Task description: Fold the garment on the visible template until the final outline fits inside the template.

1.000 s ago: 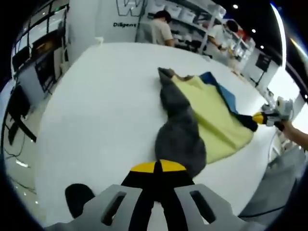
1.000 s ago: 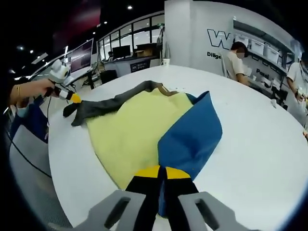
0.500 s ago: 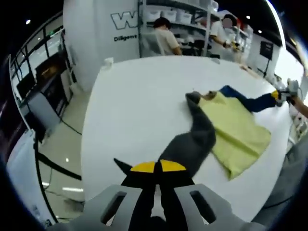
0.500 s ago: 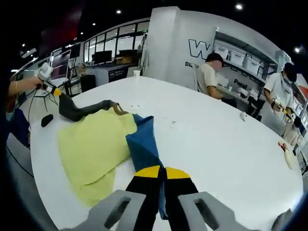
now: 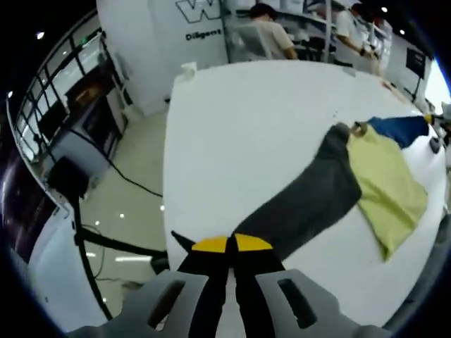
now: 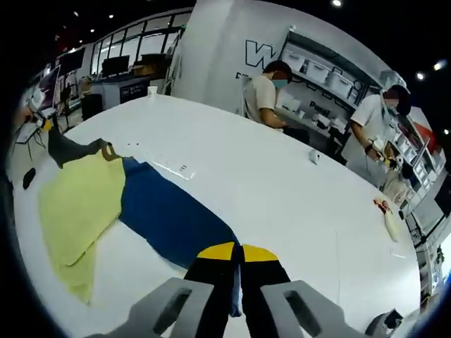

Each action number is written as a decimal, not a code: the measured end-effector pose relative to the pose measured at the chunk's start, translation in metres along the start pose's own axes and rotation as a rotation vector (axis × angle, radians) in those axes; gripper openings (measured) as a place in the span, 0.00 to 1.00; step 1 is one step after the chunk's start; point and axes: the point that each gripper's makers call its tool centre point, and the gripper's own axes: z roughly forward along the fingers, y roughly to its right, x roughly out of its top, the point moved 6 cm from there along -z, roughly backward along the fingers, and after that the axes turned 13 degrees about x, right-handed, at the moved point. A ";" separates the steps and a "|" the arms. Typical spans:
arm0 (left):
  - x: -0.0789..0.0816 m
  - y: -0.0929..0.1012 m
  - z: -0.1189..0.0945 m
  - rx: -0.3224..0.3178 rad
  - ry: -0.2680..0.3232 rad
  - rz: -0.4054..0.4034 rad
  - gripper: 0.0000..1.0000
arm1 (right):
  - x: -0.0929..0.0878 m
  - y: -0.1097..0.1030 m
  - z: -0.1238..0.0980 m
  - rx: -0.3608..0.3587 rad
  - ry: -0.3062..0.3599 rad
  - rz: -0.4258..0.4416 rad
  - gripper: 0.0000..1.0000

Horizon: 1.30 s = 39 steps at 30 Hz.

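Suddenly the garment point(image 6: 77, 204) on the white table point(image 6: 282, 204) was stretched wide: left gripper point(image 5: 227, 244) pinching the grey sleeve point(image 5: 303, 204), right gripper point(image 6: 231, 252) pinching the blue sleeve point(image 6: 173, 222). Spreading, likely; folding not begun.

I see a white worktop point(image 6: 282, 204); the garment point(image 6: 106, 204) lies spread on it toward nine o'clock, a small white object point(image 6: 315, 156) toward one o'clock.
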 end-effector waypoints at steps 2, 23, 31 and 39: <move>-0.005 0.002 0.011 0.014 -0.025 0.000 0.00 | -0.006 0.005 0.004 -0.014 -0.028 0.005 0.00; -0.005 0.000 0.018 0.089 0.028 -0.149 0.17 | -0.020 0.006 0.033 -0.008 -0.017 0.078 0.04; 0.000 0.028 -0.015 -0.009 0.121 -0.120 0.39 | -0.007 -0.007 0.022 0.008 0.043 0.044 0.22; 0.004 0.068 -0.042 -0.098 0.211 -0.049 0.47 | -0.002 -0.035 0.014 0.084 0.069 -0.007 0.19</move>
